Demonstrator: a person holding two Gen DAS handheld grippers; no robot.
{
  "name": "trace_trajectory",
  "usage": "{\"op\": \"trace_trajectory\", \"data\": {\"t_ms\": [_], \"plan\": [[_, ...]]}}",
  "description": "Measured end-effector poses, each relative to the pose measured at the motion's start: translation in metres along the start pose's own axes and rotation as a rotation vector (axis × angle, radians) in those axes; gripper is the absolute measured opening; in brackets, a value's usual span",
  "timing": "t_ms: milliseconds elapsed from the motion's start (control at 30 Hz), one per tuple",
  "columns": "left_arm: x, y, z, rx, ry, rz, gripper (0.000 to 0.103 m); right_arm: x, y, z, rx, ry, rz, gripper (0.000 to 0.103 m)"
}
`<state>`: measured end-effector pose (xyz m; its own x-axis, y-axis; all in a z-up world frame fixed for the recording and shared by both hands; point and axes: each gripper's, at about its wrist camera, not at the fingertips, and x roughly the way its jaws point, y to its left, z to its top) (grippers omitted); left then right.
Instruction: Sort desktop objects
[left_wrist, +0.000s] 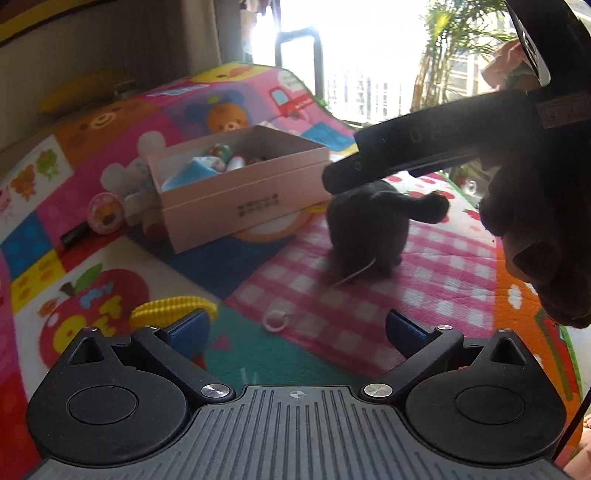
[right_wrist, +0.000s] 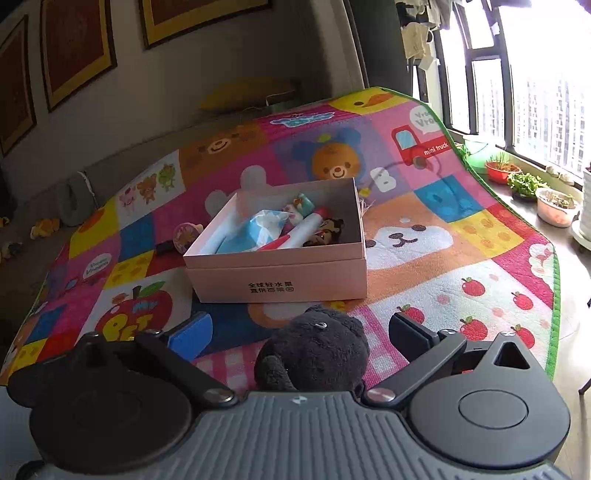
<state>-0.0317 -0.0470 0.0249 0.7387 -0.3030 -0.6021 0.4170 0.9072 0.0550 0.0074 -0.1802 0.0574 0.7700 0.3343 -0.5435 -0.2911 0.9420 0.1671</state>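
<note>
A dark grey plush toy (left_wrist: 369, 229) stands on the pink checked patch of the play mat, with a white ring (left_wrist: 275, 320) on a string in front of it. In the right wrist view the plush toy (right_wrist: 317, 350) sits between the wide-open fingers of my right gripper (right_wrist: 299, 332), not squeezed. My right gripper (left_wrist: 399, 158) also shows in the left wrist view, just above the toy. My left gripper (left_wrist: 295, 328) is open and empty, low over the mat. A pink box (right_wrist: 280, 269) holding several toys and a blue tissue pack (right_wrist: 258, 232) stands beyond the plush.
A yellow ribbed ring (left_wrist: 173, 308) lies by my left fingertip. A round pink toy (left_wrist: 105, 213) and a small black object (left_wrist: 74, 234) lie left of the box (left_wrist: 236, 199). Plant pots (right_wrist: 524, 184) line the window sill at the right, past the mat edge.
</note>
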Motion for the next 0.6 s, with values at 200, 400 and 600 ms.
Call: {"op": "trace_trajectory", "data": {"t_ms": [200,400,600], "plan": [[-0.006,0.045,-0.002,-0.144,-0.009,0.126,0.103,0.040,0.002,-0.015,0.023,0.089,-0.060,0.097],[0.010,0.061,0.001,-0.184,-0.003,0.172,0.103,0.036,0.004,-0.028,-0.001,0.108,-0.038,0.073],[0.023,0.061,0.004,-0.158,0.004,0.159,0.103,0.010,0.011,-0.037,-0.034,0.123,0.061,0.073]]}}
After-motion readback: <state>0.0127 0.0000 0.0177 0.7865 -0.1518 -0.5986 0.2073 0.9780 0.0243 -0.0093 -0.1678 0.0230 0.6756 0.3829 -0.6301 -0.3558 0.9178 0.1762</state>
